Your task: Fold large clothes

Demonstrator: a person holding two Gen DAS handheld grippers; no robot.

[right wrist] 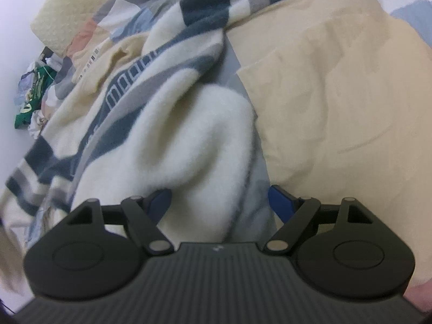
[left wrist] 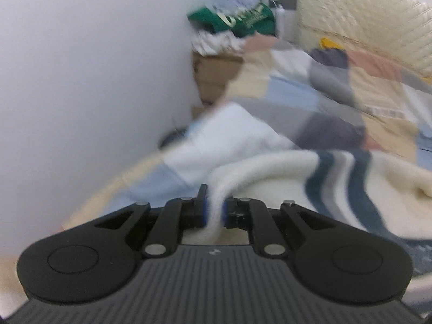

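Observation:
A large cream fleece garment (right wrist: 189,124) with dark blue and grey stripes lies rumpled on the bed. In the left wrist view it (left wrist: 291,170) stretches to the right, and my left gripper (left wrist: 213,210) is shut on a cream fold of it, lifted off the bedding. That view is blurred by motion. My right gripper (right wrist: 220,202) is open wide, its blue-padded fingers (right wrist: 280,202) on either side of a thick cream fold of the garment, not clamped.
The bed has a patchwork quilt (left wrist: 324,102) and a beige cover (right wrist: 337,94). A cream pillow (left wrist: 359,19) stands at the head. A cardboard box (left wrist: 216,73) topped with a pile of clothes, one green (left wrist: 237,19), stands by the white wall (left wrist: 81,81).

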